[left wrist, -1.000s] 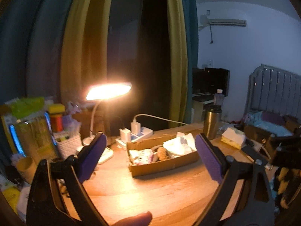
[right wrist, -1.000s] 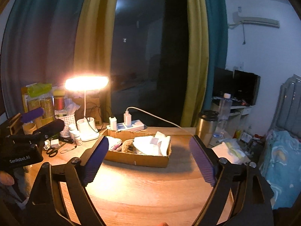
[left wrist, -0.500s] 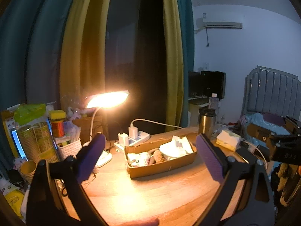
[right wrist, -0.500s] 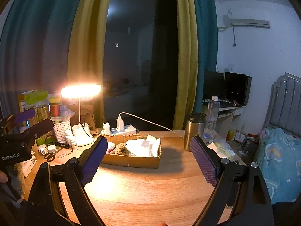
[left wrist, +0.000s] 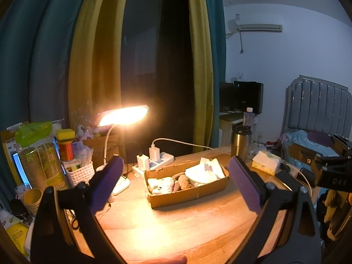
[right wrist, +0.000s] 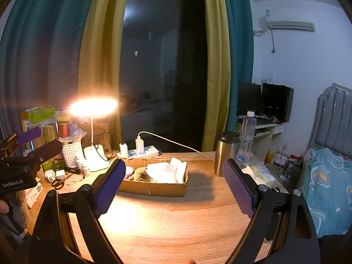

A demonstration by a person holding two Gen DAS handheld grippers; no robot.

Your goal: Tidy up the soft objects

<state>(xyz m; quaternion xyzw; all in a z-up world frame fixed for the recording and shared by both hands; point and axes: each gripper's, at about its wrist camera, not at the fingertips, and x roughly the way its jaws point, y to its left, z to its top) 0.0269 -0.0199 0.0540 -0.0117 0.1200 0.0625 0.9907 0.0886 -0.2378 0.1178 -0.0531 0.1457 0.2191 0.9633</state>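
On the desk, at 12 o'clock from both grippers: cardboard box (right wrist: 154, 186) holding white cloths (right wrist: 167, 172), a brown plush piece (right wrist: 140, 175) and a patterned soft item (left wrist: 159, 184)
Left gripper (left wrist: 173, 184): jaws wide apart, holding nothing
Right gripper (right wrist: 173, 187): jaws wide apart, holding nothing
Stage: fits soft things packed, or waiting to be sorted out
Handling advice: pinch cloth by a fold, lift slowly
Unclear: box floor hidden; items at 9 o'clock in lamp (right wrist: 93, 107) glare; far desk edge cut off
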